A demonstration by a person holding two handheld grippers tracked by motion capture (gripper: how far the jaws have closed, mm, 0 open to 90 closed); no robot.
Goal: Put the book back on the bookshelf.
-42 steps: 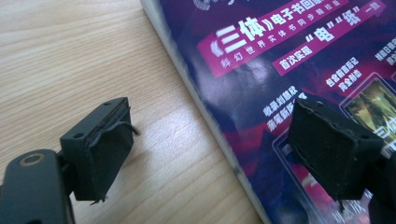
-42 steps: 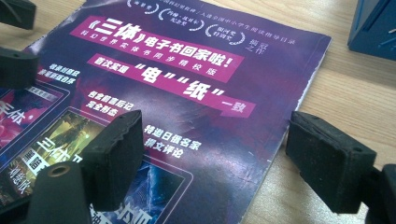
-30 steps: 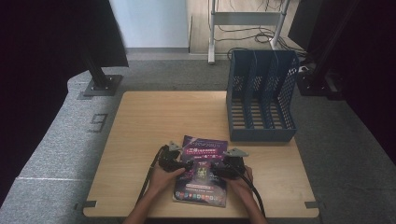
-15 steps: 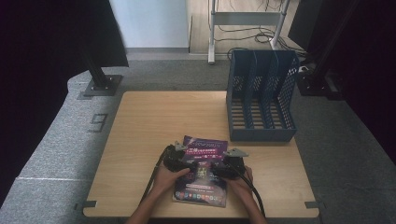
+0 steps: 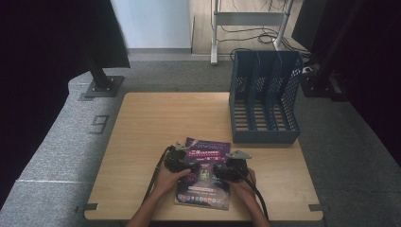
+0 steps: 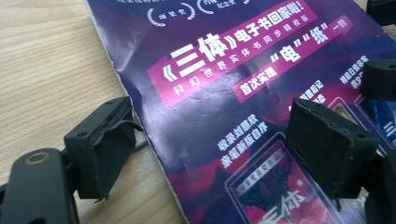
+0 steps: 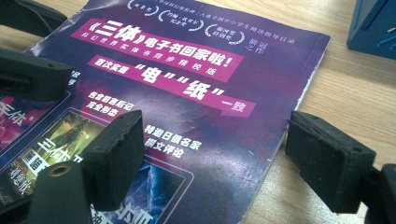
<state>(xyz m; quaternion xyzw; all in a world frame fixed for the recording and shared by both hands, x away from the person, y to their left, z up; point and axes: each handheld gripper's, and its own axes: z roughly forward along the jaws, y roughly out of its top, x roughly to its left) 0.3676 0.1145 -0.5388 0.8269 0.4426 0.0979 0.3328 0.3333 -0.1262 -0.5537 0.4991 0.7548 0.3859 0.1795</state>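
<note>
Wooden table (image 5: 156, 123) — purple magazine (image 5: 206, 147) flat, blue file rack (image 5: 265, 94) behind — grey carpet (image 5: 61, 156).

Black two-jaw left tool (image 6: 205, 154), right tool (image 7: 210, 158), grey top plates, black cables

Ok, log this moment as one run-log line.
left tool: open, straddling magazine left edge | right tool: open, straddling right edge | magazine: flat on table
</note>
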